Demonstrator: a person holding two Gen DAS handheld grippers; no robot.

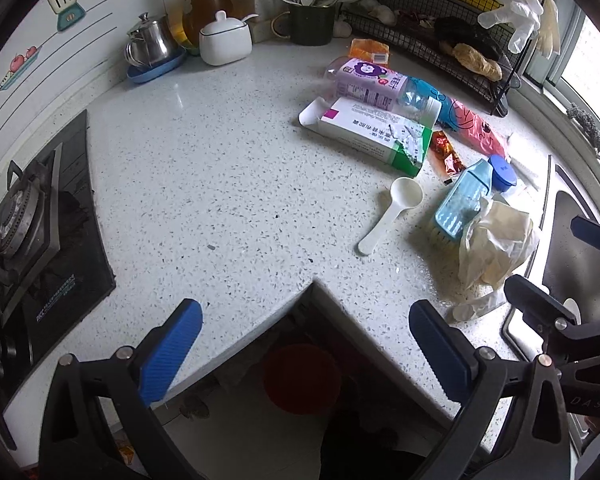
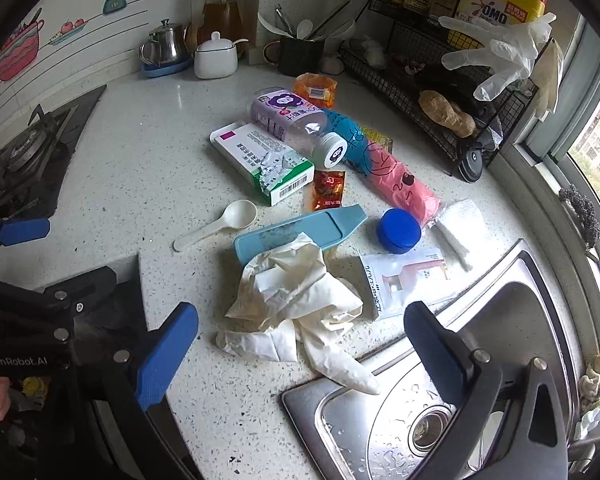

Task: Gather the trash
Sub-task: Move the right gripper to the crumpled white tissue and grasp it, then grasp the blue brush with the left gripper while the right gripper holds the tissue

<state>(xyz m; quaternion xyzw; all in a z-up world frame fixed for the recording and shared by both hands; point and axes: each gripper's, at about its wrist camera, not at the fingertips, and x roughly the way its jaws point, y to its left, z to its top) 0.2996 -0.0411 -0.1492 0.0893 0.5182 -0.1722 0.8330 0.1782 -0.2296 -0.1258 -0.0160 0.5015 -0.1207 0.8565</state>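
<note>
Trash lies scattered over the speckled white stone counter (image 2: 148,168), and both grippers hang above it with jaws spread wide, holding nothing. Straight ahead of the right gripper (image 2: 300,344), just beyond its fingertips, sits the crumpled cream latex glove (image 2: 296,296), one finger drooping over the rim of the steel sink (image 2: 512,320). Past the glove lie a pale blue plastic brush (image 2: 300,230), a round blue cap (image 2: 400,230), a white plastic scoop (image 2: 220,224), a torn green-and-white cardboard box (image 2: 264,164) and a clear bottle with a purple label (image 2: 288,120). The left gripper (image 1: 306,344) hovers at the counter's inner corner, with the pile well off to the right of its jaws and a red bin (image 1: 302,376) showing dimly below between them.

Judging by this, the glove is the likely first pick. It is limp and layered, so a shallow pinch could catch only one fold and let it slip, or drag its dangling finger into the wet sink. Closing low could also snag the brush tucked beneath it.
</note>
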